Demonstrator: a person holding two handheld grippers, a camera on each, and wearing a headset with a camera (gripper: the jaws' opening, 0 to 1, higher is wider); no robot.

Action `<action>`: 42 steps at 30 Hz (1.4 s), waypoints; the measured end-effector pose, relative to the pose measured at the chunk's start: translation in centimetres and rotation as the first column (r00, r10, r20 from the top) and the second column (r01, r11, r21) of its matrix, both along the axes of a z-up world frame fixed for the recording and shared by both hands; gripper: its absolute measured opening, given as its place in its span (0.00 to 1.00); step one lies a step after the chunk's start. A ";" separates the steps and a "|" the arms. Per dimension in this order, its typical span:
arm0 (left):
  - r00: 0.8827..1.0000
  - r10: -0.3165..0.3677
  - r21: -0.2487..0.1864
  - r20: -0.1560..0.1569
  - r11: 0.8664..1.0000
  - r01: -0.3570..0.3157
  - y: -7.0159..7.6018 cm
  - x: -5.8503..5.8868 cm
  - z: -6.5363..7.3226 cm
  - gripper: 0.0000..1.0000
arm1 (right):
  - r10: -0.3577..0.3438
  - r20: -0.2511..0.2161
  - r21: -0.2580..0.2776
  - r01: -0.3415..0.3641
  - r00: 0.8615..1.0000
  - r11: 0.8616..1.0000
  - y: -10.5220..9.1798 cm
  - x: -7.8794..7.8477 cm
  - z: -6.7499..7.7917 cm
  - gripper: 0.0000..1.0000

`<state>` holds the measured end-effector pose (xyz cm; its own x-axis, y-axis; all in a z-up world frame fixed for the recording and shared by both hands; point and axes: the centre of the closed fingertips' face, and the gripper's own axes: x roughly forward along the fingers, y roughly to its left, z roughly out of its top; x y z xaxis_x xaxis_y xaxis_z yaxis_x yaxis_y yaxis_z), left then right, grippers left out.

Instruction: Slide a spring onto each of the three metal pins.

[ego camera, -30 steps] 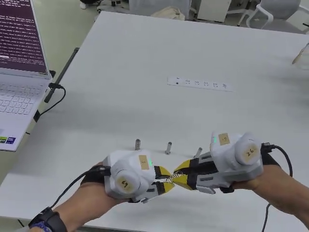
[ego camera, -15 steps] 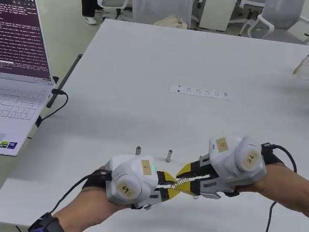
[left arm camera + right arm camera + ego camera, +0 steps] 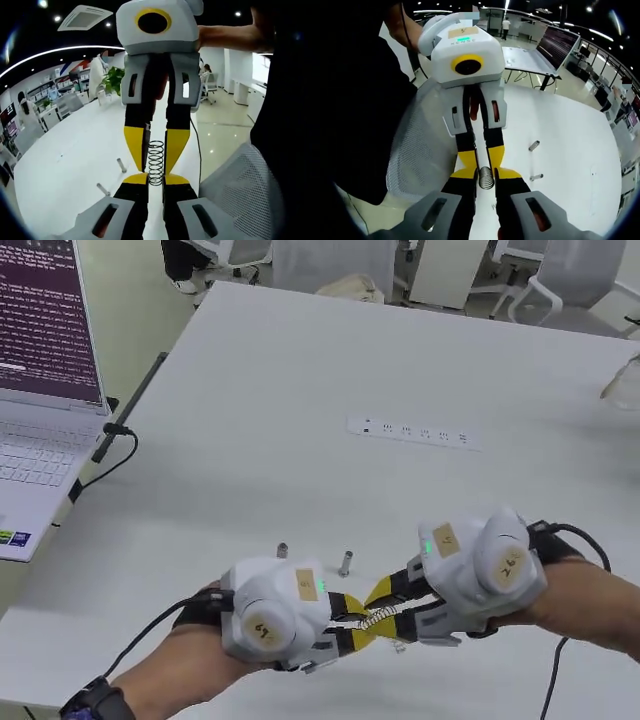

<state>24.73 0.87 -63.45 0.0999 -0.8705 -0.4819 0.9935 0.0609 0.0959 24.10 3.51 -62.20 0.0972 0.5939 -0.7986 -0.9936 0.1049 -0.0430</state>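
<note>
A small steel spring [image 3: 378,619] hangs just above the white table [image 3: 300,390], between the yellow tips of my two grippers, which meet nose to nose. My left gripper [image 3: 345,628] grips one end of the spring [image 3: 156,162]. My right gripper [image 3: 395,608] is shut on the other end [image 3: 486,178]. Beyond the grippers two short metal pins stand upright on the table, one [image 3: 282,551] to the left and one [image 3: 345,563] to its right. The same pins lie in the left gripper view [image 3: 121,165] and the right gripper view [image 3: 533,145].
An open laptop [image 3: 40,390] sits at the left table edge with a black cable [image 3: 110,455] running from it. A white power strip [image 3: 413,432] lies mid-table. Office chairs [image 3: 560,265] stand past the far edge.
Both grippers stay tip to tip with the spring between them. The right gripper now covers the third pin, which stood just beyond it a second ago.
</note>
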 end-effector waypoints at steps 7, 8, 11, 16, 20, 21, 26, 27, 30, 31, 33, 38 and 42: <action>1.000 -0.004 -0.011 -0.003 1.000 0.004 -0.1 -0.2 0.3 0.02 | 0.052 0.003 -0.033 -0.052 0.999 0.998 -0.1 -0.1 0.0 0.10; 1.000 -0.004 -0.012 -0.005 1.000 0.004 -0.1 -0.2 0.2 0.02 | 0.060 0.004 -0.039 -0.060 0.998 0.997 -0.1 -0.1 0.0 0.10; 1.000 -0.005 -0.012 -0.007 1.000 0.005 -0.1 -0.2 0.3 0.02 | 0.075 0.007 -0.046 -0.074 0.997 0.996 -0.1 -0.2 -0.1 0.10; 1.000 -0.007 -0.011 -0.012 1.000 0.007 0.0 -0.2 0.2 0.02 | 0.095 0.009 -0.067 -0.095 0.995 0.993 -0.2 -0.3 -0.4 0.09; 1.000 -0.014 -0.003 -0.016 1.000 0.014 0.1 -0.4 0.0 0.02 | 0.103 0.003 -0.073 -0.102 0.995 0.992 -0.2 -0.5 -0.6 0.09; 1.000 -0.016 0.000 -0.013 1.000 0.016 0.1 -0.4 -0.1 0.02 | 0.104 0.002 -0.074 -0.103 0.995 0.992 -0.2 -0.5 -0.6 0.09; 1.000 -0.023 0.010 -0.016 1.000 0.023 0.0 -0.6 -0.3 0.02 | 0.117 -0.003 -0.089 -0.117 0.993 0.989 -0.2 -0.7 -0.9 0.08; 1.000 -0.022 0.010 -0.019 1.000 0.023 0.0 -0.6 -0.4 0.02 | 0.119 -0.002 -0.091 -0.119 0.993 0.989 -0.2 -0.8 -1.0 0.08; 1.000 -0.019 0.014 -0.025 1.000 0.019 0.0 -0.6 -0.7 0.02 | 0.116 0.004 -0.092 -0.115 0.993 0.989 -0.3 -0.8 -1.2 0.08; 0.999 -0.019 0.015 -0.028 1.000 0.019 0.0 -0.6 -0.7 0.02 | 0.115 0.003 -0.092 -0.114 0.993 0.989 -0.3 -0.8 -1.3 0.08; 0.999 -0.021 0.016 -0.033 1.000 0.022 0.0 -0.8 -0.8 0.03 | 0.112 0.002 -0.093 -0.111 0.994 0.989 -0.3 -0.8 -1.4 0.08; 0.999 -0.010 0.027 -0.042 1.000 0.011 0.2 -0.8 -1.5 0.03 | 0.096 -0.005 -0.088 -0.096 0.995 0.991 -0.3 -0.9 -1.7 0.08; 0.999 -0.008 0.059 -0.045 0.998 0.011 0.7 -1.1 -2.5 0.03 | 0.074 -0.010 -0.084 -0.075 0.997 0.994 -0.6 -0.9 -1.8 0.08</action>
